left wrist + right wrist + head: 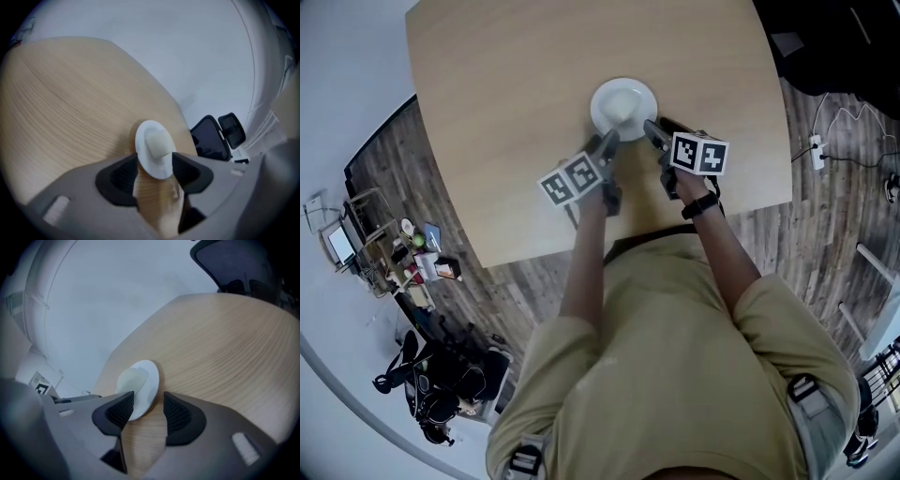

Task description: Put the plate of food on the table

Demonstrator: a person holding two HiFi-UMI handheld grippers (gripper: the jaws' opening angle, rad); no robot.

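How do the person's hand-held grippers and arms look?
The left hand-held gripper and the right hand-held gripper each have a grey body, black ribbed pads and a cube with black-and-white square markers. The person wears a beige short-sleeved shirt and a black wristband on the right wrist.

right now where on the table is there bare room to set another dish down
Bare table lies left of the plate, right of it, and beyond it on the far side. Crowded: the plate's near side, where the left gripper and right gripper sit.
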